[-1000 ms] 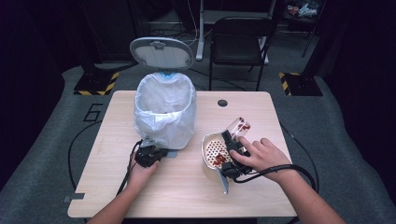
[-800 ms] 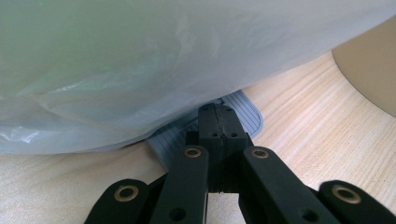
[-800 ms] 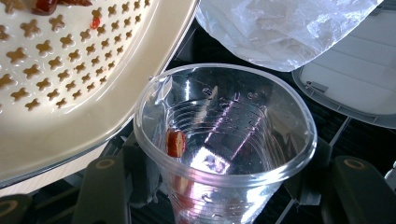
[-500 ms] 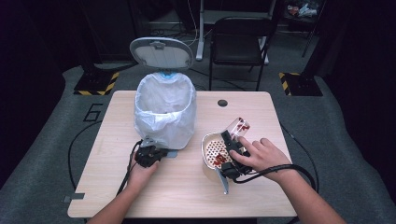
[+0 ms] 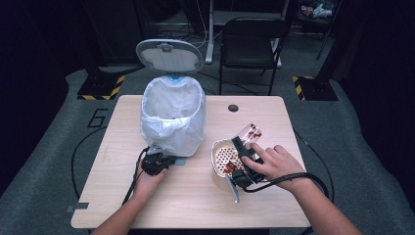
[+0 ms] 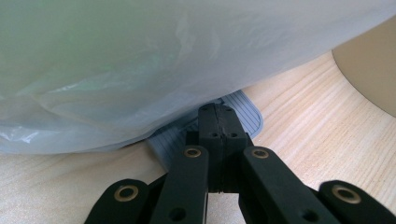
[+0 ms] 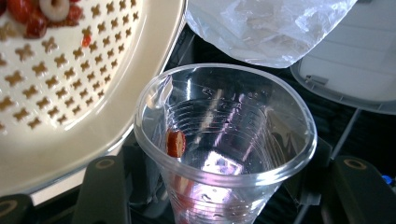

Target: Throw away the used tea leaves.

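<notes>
Up close, the right tool (image 7: pixel 219 186) pinches a clear cup (image 7: pixel 224 140) by the strainer (image 7: pixel 70 93); the left tool (image 6: pixel 218 122), pressed together, pushes the bin pedal (image 6: pixel 243 109).

Dim room, dark walls. Grey carpet floor (image 5: pixel 372 147) with a "6" marking (image 5: pixel 98 118) left of the light wooden table (image 5: pixel 195 200). Black folding chair (image 5: pixel 249 39) behind the table. Yellow-black striped stand bases (image 5: pixel 100 88) at both back corners. Table lit from above.
</notes>
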Demonstrator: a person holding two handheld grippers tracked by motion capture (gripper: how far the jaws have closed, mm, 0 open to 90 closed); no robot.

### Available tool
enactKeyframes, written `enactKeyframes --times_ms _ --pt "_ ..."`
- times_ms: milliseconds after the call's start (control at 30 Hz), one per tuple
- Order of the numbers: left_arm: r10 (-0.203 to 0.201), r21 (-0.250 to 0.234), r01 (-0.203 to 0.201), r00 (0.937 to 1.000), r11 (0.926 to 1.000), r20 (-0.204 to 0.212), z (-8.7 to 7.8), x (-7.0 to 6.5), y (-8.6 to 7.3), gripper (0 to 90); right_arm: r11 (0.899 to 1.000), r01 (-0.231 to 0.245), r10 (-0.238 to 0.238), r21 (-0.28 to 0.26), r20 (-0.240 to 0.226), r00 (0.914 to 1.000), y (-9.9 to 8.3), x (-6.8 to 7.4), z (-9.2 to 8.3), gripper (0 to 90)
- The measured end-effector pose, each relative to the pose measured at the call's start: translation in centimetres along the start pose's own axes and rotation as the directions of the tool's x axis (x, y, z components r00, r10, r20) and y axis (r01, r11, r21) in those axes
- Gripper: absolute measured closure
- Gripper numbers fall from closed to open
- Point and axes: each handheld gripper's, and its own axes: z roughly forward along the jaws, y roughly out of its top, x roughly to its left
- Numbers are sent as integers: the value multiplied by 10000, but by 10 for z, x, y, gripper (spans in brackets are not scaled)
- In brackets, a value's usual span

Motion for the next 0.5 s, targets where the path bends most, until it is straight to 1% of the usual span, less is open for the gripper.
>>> enactKeyframes --times_ms 33,133,167,233,267,300,333,500 --pt "16 46 -16 10000 10000 30 0 0 0 900 9998 -215 215 -26 -34 9998 -1 0 0 389" --pt "-12 -6 12 10000 10000 40 0 0 0 900 9991 -417 416 -88 -139 9990 -2 -1 0 389" --pt "-12 -6 12 10000 10000 40 0 0 0 900 9976 -695 695 -16 -152 9975 -3 1 0 389" --pt "9 -7 -9 10000 10000 16 0 0 0 900 9948 -1015 1015 -7 -143 9947 -2 3 0 389" --pt "-9 -39 9 10000 10000 25 0 0 0 900 9919 -1273 1273 27 -174 9917 -2 4 -1 389" --pt "-9 -39 9 10000 10000 25 0 0 0 900 9919 -1273 1273 27 -174 9917 -2 4 -1 389" --pt "7 6 -7 10000 10000 54 0 0 0 900 9931 -1176 1175 -43 -157 9929 -2 3 0 389" --pt "49 -19 -48 10000 10000 61 0 1 0 900 9901 -1401 1399 -73 -188 9900 -2 4 0 389"
